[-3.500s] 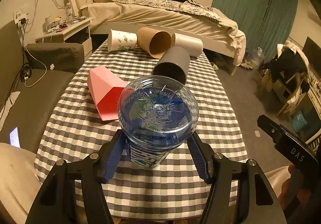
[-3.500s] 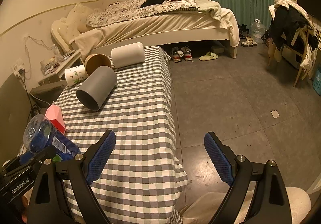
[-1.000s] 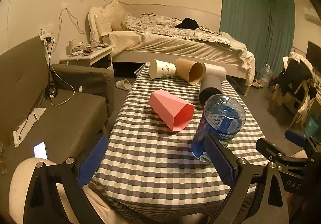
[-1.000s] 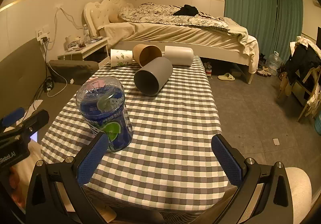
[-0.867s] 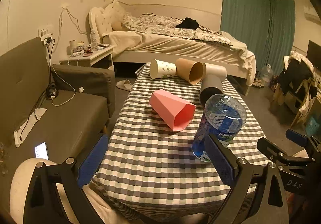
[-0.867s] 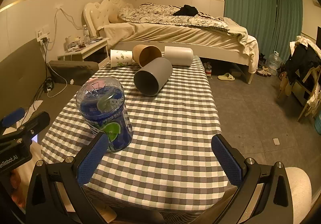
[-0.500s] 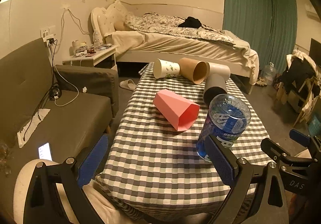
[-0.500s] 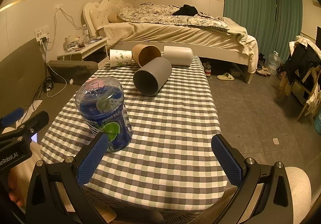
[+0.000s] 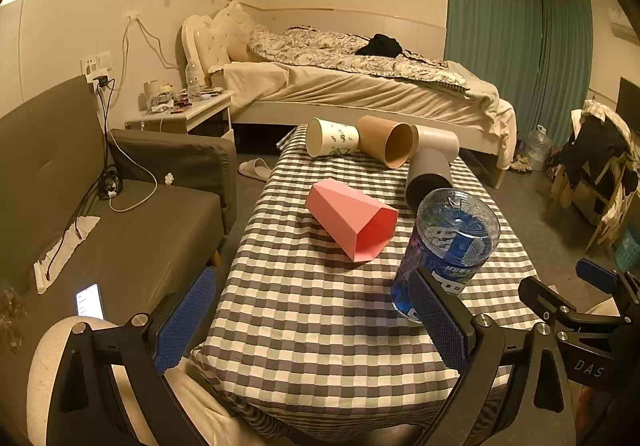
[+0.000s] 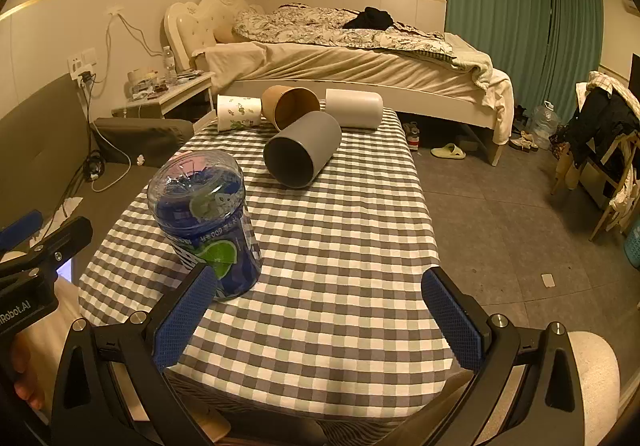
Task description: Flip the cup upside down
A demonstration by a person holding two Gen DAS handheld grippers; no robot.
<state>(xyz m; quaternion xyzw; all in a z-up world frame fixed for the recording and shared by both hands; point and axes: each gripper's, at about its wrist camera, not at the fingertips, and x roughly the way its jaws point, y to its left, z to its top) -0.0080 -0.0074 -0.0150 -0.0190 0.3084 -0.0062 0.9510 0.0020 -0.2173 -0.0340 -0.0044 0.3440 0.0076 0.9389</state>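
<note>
A clear blue plastic cup (image 9: 442,250) (image 10: 206,224) stands upside down, base up, near the front of the checkered table (image 9: 320,310) (image 10: 340,246). A pink faceted cup (image 9: 350,224) lies on its side behind it. A grey cup (image 9: 430,178) (image 10: 302,154), a brown cup (image 9: 386,140) (image 10: 290,106), a white patterned cup (image 9: 330,137) (image 10: 238,112) and a plain white cup (image 9: 438,142) (image 10: 354,108) lie on their sides at the far end. My left gripper (image 9: 312,320) and right gripper (image 10: 316,322) both hang open and empty before the table's front edge.
A grey sofa (image 9: 100,222) with a lit phone (image 9: 89,300) runs along the table's left. Behind are a bed (image 9: 360,86) and a cluttered nightstand (image 9: 180,110). Bare floor (image 10: 520,214) lies right of the table, with a chair holding clothes (image 10: 604,150).
The left gripper let go of the blue cup, which now stands base up on the table, and drew back to the left. Over the last second both grippers barely shift.
</note>
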